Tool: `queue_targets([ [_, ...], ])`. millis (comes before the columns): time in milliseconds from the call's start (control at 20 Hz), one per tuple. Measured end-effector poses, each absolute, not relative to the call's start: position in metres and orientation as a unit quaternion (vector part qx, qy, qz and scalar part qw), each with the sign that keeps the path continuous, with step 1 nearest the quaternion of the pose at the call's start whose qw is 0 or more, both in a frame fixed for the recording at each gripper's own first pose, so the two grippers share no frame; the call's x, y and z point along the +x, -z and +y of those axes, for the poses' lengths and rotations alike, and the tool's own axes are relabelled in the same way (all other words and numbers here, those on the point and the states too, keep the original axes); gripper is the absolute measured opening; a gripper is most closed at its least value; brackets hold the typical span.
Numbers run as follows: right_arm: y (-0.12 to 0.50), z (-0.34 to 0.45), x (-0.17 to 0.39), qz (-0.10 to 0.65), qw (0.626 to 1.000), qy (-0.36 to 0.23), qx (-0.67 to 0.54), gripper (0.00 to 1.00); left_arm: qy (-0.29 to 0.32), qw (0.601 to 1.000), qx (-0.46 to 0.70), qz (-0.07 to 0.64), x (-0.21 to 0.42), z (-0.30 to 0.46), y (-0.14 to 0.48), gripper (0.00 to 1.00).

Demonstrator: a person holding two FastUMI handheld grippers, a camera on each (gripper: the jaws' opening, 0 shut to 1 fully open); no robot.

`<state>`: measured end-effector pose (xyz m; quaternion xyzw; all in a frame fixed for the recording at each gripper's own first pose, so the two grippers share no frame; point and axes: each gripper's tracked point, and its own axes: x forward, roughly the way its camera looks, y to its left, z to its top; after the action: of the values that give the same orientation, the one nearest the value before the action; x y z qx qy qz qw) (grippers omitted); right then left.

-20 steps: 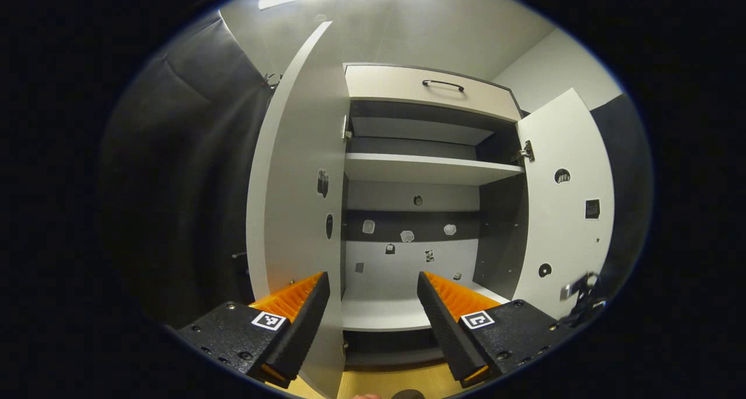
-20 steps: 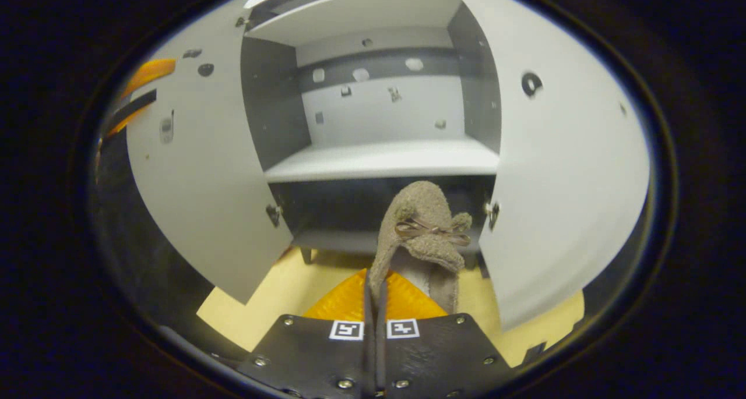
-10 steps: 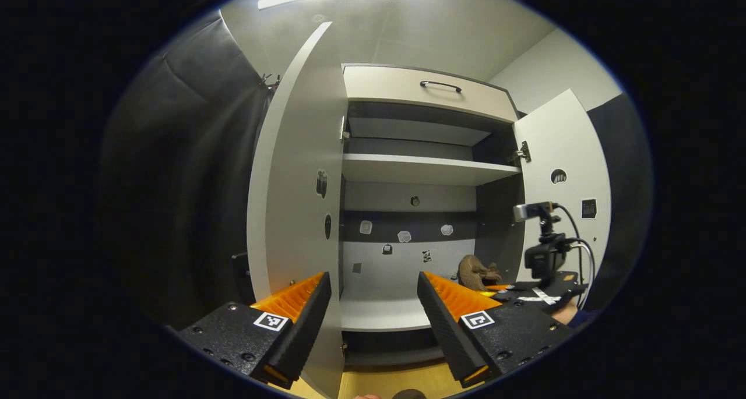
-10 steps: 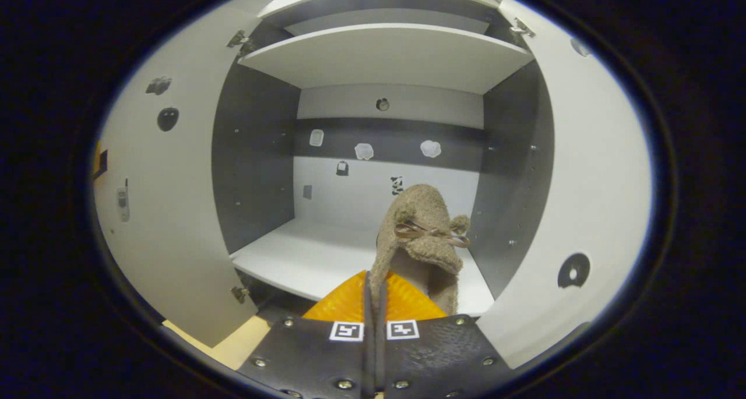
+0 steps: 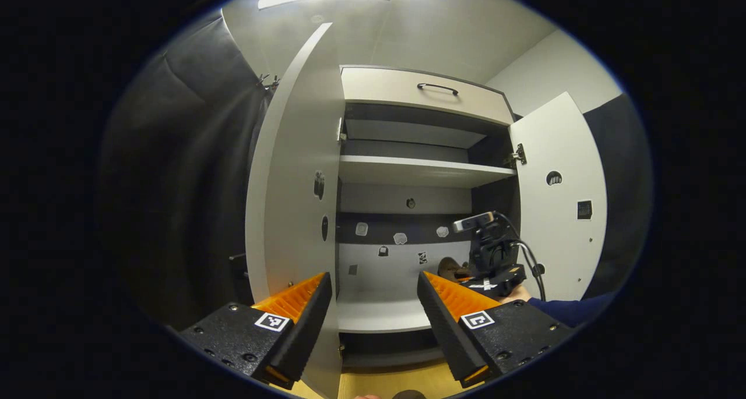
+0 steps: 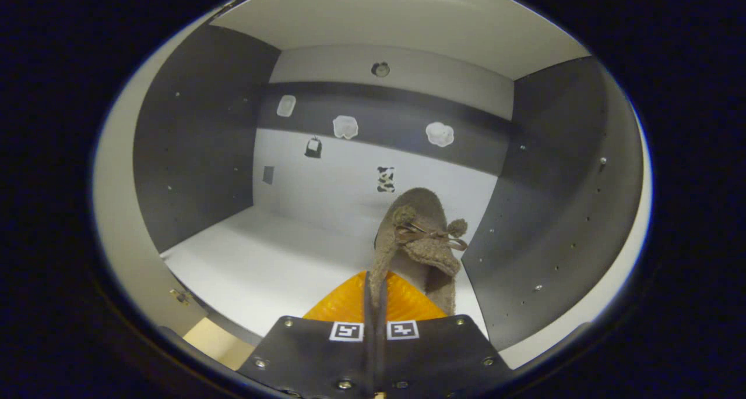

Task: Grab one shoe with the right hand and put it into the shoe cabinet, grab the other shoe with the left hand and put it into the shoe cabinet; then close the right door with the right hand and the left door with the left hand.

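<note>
Right gripper (image 6: 375, 297) fingers pinched narrow on the heel edge of the brown shoe (image 6: 421, 236), toe pointing into the shoe cabinet (image 5: 408, 172), hanging just above the lower shelf (image 6: 274, 265) by the right wall. Step: placing shoe one. Next, I'd guess: lower until the sole sits flat, open, back straight out. Left gripper (image 5: 373, 306) fingers wide, empty, outside beside the left door (image 5: 291, 172). Right door (image 5: 559, 212) open too.

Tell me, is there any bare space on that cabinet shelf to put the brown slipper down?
Plenty. The white lower shelf lies bare from the dark left wall across to the slipper, which the right gripper holds near the dark right wall. That right side is the tight spot. The upper shelf looks bare too.
</note>
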<state>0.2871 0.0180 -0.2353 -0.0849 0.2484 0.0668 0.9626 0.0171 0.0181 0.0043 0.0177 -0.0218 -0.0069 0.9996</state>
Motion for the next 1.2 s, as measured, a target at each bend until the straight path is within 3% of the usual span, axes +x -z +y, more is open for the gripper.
queue_targets([
  [450,0.253,0.030,0.294,0.263,0.956,-0.075,-0.109,0.01,0.016,0.999,0.021,-0.027,0.022,0.015,-0.005,0.90],
  [650,0.260,0.031,0.296,0.270,0.954,-0.066,-0.110,0.07,0.022,0.999,0.017,-0.027,0.021,0.014,-0.005,0.90],
  [750,0.255,0.030,0.295,0.266,0.955,-0.061,-0.116,0.03,0.024,0.999,0.017,-0.026,0.020,0.013,-0.005,0.90],
  [800,0.251,0.028,0.291,0.264,0.955,-0.061,-0.120,0.07,0.024,0.999,0.017,-0.025,0.019,0.013,-0.004,0.91],
  [950,0.229,0.026,0.277,0.247,0.960,-0.060,-0.115,0.10,0.022,0.999,0.017,-0.024,0.017,0.014,-0.003,0.91],
  [1200,0.129,0.021,0.235,0.161,0.982,-0.061,-0.072,0.10,0.022,1.000,0.022,0.002,0.020,0.008,0.021,0.94],
])
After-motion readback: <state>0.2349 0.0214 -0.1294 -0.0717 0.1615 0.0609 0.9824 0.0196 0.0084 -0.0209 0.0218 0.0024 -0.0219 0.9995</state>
